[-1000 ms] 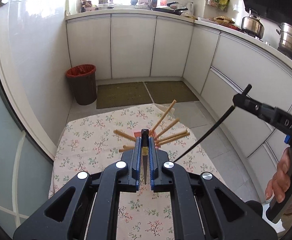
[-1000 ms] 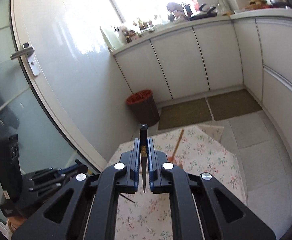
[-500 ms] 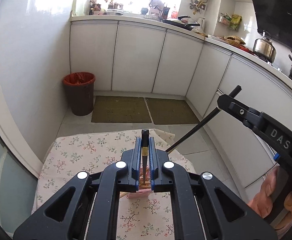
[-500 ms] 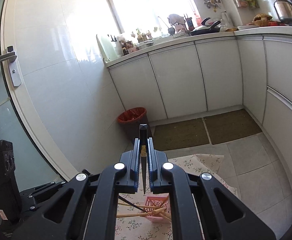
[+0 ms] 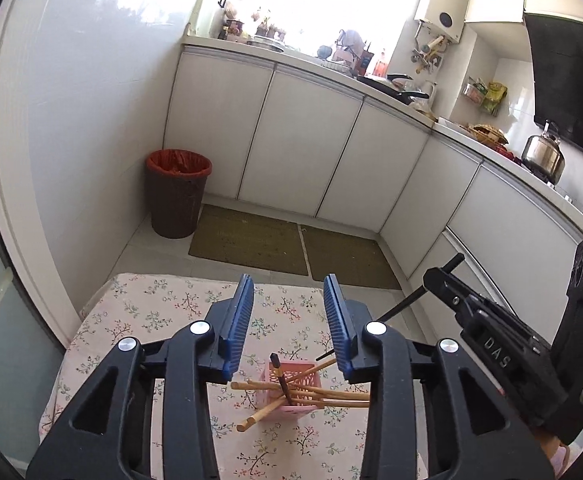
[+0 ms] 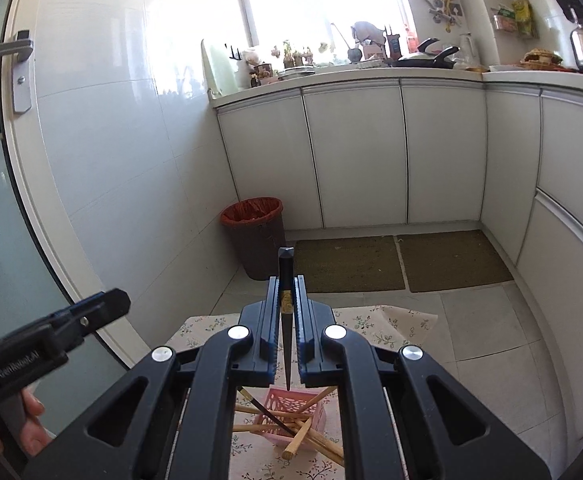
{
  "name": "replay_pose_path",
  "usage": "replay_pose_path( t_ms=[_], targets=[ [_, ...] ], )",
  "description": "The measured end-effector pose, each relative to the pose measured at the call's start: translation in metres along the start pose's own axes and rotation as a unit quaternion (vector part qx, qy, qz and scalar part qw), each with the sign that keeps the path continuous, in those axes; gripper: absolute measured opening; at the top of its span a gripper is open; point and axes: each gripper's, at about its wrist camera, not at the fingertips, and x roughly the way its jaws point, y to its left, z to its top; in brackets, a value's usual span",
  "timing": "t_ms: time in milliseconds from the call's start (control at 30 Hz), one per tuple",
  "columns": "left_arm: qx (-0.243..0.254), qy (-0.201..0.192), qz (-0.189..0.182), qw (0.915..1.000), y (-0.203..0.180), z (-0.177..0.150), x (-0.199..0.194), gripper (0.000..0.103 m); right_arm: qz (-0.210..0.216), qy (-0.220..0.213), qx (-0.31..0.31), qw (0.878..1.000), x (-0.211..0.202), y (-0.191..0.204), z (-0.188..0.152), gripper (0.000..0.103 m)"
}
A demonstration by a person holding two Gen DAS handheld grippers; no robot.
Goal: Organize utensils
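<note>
A pink lattice holder (image 5: 297,390) stands on the floral tablecloth (image 5: 151,312) and holds several wooden chopsticks (image 5: 331,396) and one black chopstick (image 5: 281,378), all leaning. My left gripper (image 5: 289,322) is open and empty, above and just behind the holder. My right gripper (image 6: 287,320) is shut on a second black chopstick (image 6: 286,320), held point-down right above the holder (image 6: 295,412). The right gripper also shows at the right of the left wrist view (image 5: 435,280).
A red-lined bin (image 5: 177,192) stands on the floor by the white wall. Two floor mats (image 5: 251,240) lie before white cabinets (image 5: 299,140). The counter (image 6: 371,72) carries pots and pans. A glass door with a handle (image 6: 15,72) is at left.
My left gripper has opened and let go of its black chopstick, which now stands in the holder. Both grippers have risen and tilted up. The right gripper still holds its chopstick.
</note>
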Motion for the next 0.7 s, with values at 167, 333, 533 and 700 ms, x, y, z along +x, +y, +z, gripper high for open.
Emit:
replay_pose_path(
  t_ms=[167, 333, 533, 700],
  targets=[
    [0.002, 0.003, 0.01, 0.9999, 0.007, -0.005, -0.002, 0.034, -0.011, 0.007, -0.034, 0.999, 0.018, 0.017, -0.028, 0.007],
    [-0.002, 0.002, 0.027, 0.9996, 0.015, -0.009, -0.012, 0.036, -0.009, 0.012, 0.011, 1.0, 0.02, 0.007, -0.044, 0.022],
    [-0.015, -0.042, 0.05, 0.9977, 0.011, -0.002, -0.047, 0.067, -0.048, -0.058, 0.008, 0.997, -0.047, 0.013, -0.012, 0.041],
    [0.011, -0.075, 0.091, 0.993, -0.018, -0.011, -0.086, 0.096, -0.117, -0.084, 0.011, 0.99, -0.105, 0.02, -0.022, 0.09]
  ],
)
